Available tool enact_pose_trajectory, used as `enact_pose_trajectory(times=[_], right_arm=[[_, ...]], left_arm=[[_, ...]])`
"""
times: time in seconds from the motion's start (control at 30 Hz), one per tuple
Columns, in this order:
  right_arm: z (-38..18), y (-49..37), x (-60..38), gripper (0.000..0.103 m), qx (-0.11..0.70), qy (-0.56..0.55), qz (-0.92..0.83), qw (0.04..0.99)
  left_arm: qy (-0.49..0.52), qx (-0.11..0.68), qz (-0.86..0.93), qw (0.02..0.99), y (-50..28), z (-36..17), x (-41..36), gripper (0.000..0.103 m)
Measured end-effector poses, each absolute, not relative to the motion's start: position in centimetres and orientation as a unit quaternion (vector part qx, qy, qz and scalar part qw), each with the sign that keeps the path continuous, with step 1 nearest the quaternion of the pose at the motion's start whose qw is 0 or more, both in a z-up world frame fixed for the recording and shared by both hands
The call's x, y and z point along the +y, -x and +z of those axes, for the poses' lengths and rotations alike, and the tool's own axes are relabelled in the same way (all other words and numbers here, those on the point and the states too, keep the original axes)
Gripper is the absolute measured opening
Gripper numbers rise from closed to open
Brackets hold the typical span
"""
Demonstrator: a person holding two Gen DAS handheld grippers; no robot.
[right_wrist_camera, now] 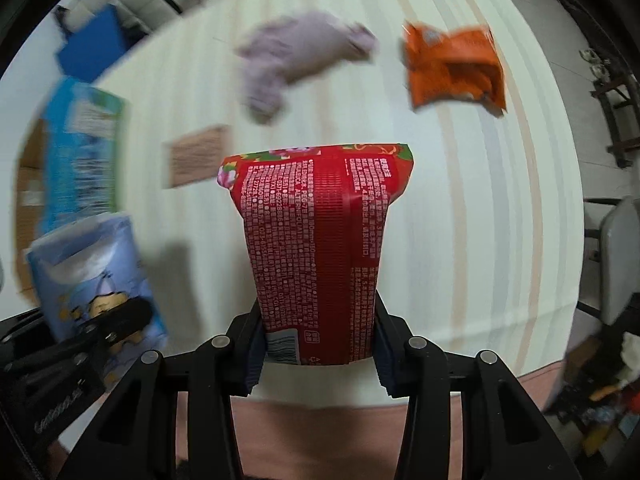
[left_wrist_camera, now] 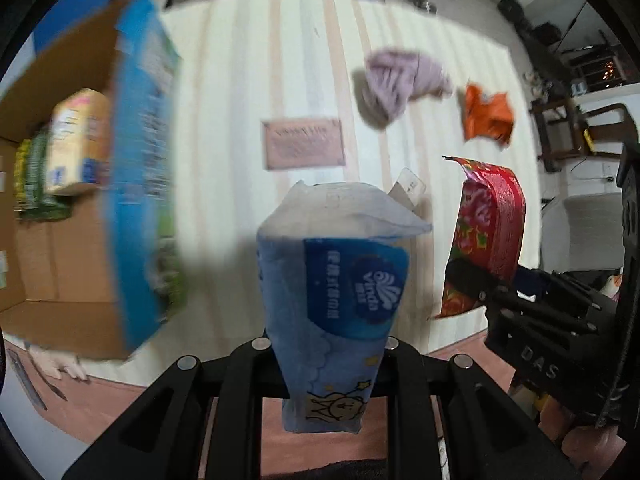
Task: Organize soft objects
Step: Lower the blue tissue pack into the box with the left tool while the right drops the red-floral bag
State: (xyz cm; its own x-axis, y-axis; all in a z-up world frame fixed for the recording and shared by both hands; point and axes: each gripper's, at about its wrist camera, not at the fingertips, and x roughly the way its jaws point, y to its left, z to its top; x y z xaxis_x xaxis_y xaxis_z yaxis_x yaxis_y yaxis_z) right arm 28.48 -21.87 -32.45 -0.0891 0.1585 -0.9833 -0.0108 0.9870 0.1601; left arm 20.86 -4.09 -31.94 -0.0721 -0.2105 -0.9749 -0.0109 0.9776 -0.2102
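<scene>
Two tongs each clamp one pack: left tongs [left_wrist_camera: 326,346] blue tissues [left_wrist_camera: 334,280], right tongs [right_wrist_camera: 318,340] red pack [right_wrist_camera: 320,240].

Red floral pack [right_wrist_camera: 320,248], seemingly lilac cloth [right_wrist_camera: 304,52]

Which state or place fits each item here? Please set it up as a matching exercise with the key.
Things:
1. blue tissue pack
2. red floral pack
3. orange packet
4. yellow pack

States:
A. inside the cardboard box
B. clamped in the right gripper
C. lying loose on the striped cloth
D. clamped in the left gripper

Pairs: 1-D, 2-B, 3-C, 4-A
</scene>
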Motion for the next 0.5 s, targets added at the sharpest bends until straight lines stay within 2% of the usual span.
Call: enact_pose_trajectory(times=[0.13, 0.27, 0.5], right_arm=[[-27.0, -27.6, -18.5, 0.047, 0.708, -0.072, 0.106, 0.694], [-22.9, -26.4, -10.8, 0.047, 0.684, -0.074, 0.159, 0.709], [-22.7, -25.7, 2.8, 0.047, 0.686, -0.092, 0.210, 0.691]], left_arm=[[0.080, 0.701, -0.061, 0.706, -20.6, -27.2, 0.6, 0.017], [0.069, 0.689, -0.034, 0.721, -20.9, -26.1, 7.0, 0.017], [0.058, 0.682, 0.035, 0.728, -22.0, -25.1, 19.4, 0.017]])
